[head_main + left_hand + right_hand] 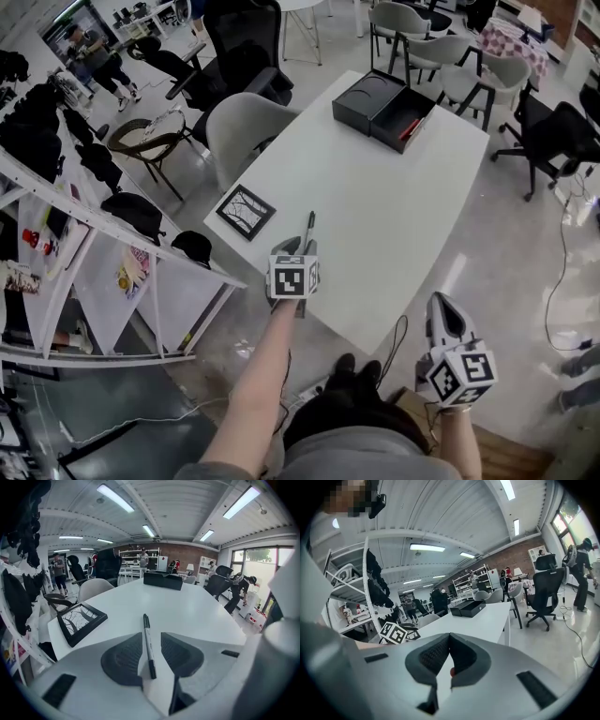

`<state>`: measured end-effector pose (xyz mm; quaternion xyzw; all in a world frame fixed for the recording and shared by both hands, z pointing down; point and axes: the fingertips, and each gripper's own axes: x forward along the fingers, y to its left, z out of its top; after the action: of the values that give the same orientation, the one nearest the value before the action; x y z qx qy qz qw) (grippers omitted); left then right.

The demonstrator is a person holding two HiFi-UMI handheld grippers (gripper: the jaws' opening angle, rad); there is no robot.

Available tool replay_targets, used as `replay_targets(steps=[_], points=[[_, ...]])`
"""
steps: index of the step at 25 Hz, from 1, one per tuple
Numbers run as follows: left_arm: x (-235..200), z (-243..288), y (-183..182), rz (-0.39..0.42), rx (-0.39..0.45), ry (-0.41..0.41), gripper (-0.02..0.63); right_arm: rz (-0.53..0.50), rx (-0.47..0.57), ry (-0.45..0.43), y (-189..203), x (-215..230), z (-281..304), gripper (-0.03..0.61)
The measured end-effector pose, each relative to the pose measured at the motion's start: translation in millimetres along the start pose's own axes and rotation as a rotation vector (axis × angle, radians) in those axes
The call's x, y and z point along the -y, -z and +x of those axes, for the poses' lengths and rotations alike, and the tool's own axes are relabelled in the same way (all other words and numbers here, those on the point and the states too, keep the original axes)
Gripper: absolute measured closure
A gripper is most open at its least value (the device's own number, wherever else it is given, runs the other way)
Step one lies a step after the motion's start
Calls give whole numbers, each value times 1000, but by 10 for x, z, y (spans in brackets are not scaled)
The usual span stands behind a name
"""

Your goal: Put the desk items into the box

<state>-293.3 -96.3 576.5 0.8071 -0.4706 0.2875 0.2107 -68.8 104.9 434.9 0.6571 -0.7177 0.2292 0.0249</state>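
1. Head view: left gripper (302, 246) is at the near edge of the white table (403, 216), with the black pen (307, 225) poking out ahead of it and a framed picture (246, 212) just to its left. The black box (384, 105) sits open at the far end, well apart. The right gripper (442, 302) hangs off the table
2. Left gripper view: jaws wide, pen (147, 639) lying between them, neither pad pressing it
3. Right gripper view: jaws closed tip to tip, pointing toward the box (468, 607)
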Motion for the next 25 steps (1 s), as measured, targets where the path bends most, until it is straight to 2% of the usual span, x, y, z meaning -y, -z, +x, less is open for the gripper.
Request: replay_targets(steps=[12, 19, 25], points=[[-55, 175, 134, 16, -113, -24, 500, 15, -12, 11, 58, 53, -24, 575], [-63, 195, 122, 29, -125, -30, 503, 18, -9, 26, 36, 102, -44, 575], [-72, 216, 131, -11, -152, -14, 515, 18, -3, 35, 31, 127, -51, 575]])
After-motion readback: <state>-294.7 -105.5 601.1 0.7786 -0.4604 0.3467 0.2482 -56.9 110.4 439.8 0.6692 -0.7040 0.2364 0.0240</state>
